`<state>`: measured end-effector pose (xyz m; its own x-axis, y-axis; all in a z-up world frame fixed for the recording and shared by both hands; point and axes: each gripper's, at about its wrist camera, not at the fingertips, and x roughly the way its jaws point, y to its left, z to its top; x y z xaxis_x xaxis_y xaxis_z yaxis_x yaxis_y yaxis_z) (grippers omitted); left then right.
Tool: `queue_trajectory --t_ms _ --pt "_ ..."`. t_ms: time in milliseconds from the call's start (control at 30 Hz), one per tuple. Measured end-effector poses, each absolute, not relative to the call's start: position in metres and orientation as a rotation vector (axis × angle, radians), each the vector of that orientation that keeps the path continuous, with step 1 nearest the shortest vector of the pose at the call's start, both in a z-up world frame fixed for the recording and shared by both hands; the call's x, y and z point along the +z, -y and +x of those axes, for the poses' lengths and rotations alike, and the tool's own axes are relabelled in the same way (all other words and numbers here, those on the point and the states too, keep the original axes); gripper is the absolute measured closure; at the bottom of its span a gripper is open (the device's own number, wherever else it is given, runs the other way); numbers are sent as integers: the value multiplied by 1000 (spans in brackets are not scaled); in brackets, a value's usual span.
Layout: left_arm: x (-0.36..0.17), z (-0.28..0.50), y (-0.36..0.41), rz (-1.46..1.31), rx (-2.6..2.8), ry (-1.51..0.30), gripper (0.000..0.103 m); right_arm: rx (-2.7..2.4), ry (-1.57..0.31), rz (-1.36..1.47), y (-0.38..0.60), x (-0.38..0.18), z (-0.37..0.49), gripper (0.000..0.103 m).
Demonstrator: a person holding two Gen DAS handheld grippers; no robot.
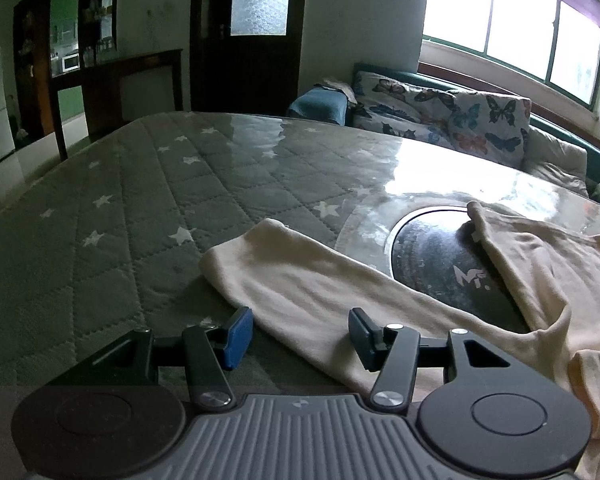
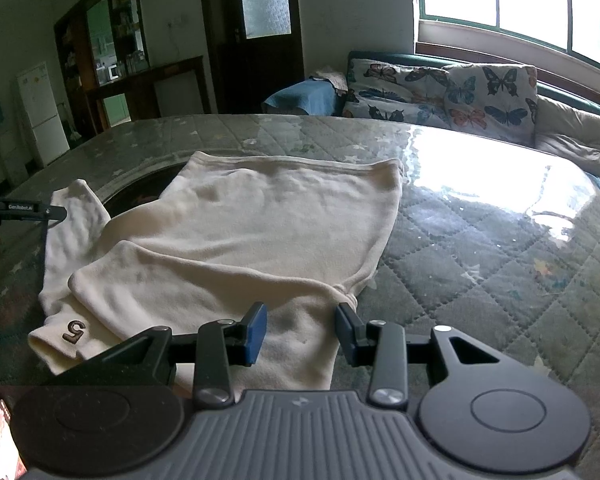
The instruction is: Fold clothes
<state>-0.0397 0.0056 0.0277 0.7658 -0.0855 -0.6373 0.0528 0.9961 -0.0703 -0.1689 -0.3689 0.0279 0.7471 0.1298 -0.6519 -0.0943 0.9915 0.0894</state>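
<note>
A cream long-sleeved sweater point(image 2: 268, 220) lies flat on the table, hem toward the far side. One sleeve point(image 2: 188, 280) is folded across the body, its cuff bearing a brown "5" point(image 2: 74, 331). The other sleeve point(image 1: 312, 284) stretches left in the left wrist view. My left gripper point(image 1: 300, 336) is open, jaws either side of that sleeve near its lower edge, holding nothing. It also shows in the right wrist view point(image 2: 28, 210) at far left. My right gripper point(image 2: 300, 332) is open over the sweater's near shoulder area, empty.
The table has a grey quilted star-patterned cover point(image 1: 148, 208) under glossy clear plastic, with a round black inset point(image 1: 432, 256) partly under the sweater. Butterfly-print cushions point(image 2: 444, 92) on a sofa lie beyond the far edge. A dark door point(image 2: 256, 36) and a white fridge point(image 2: 40, 112) stand behind.
</note>
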Motion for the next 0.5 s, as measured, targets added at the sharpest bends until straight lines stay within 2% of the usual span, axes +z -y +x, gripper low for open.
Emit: queue_trajectory --t_ms 467,500 --pt "31 -21 -32 -169 54 -686 48 137 -712 50 367 30 -169 65" --pt "31 -19 -32 -167 60 -684 50 137 -711 48 366 30 -169 65"
